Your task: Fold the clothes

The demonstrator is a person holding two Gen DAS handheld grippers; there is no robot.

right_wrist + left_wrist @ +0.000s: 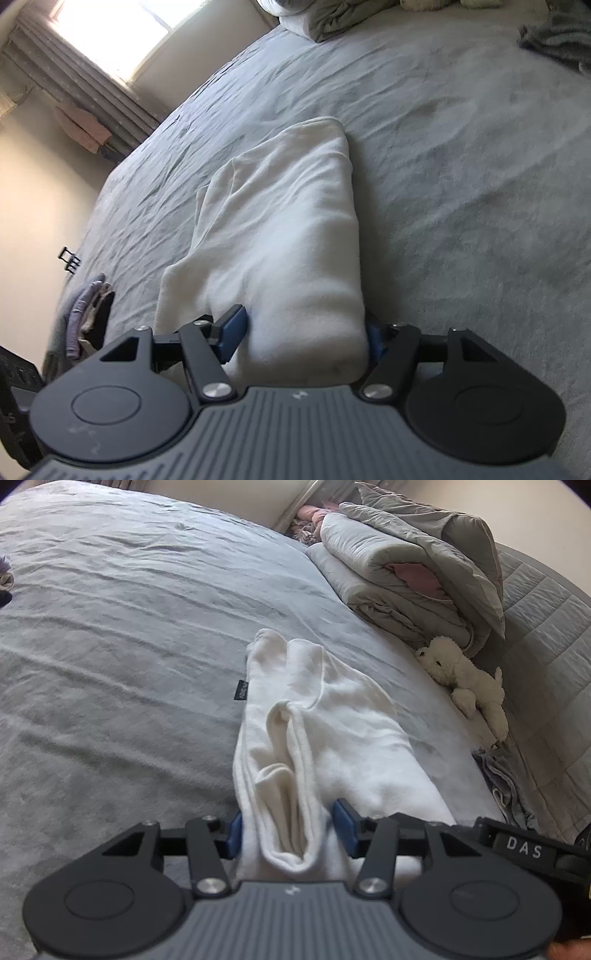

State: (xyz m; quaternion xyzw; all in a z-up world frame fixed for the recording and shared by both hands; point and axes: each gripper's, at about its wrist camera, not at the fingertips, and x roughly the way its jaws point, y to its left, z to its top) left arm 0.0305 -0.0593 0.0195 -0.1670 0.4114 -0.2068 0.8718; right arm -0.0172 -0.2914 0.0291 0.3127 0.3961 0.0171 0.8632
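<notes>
Lying lengthwise on the wide grey bed (110, 635), the white knitted cotton garment (325, 731) is running straight out from the left claw (291, 830), whose blue pads are sitting on either side of a bunched, rolled hem and pressing into it, so the claw is clamped on the cloth. In the other view the right claw (306, 339) is likewise gripping the same white garment (280, 236), its blue pads pinching a thick folded end from both flanks. Seen from the left, the garment is showing soft ridges, a stitched seam and a small dark label at its left edge; from the right it is looking like a plump, smooth roll, folded over itself. The bedsheet is looking crumpled and finely creased. Near the headboard a fluffy white plush dog (465, 683) is lying beside a bulky folded grey quilt (406, 572) with a pink lining. A small heap of lilac and dark clothing (86, 314) is resting near the bed's edge.
</notes>
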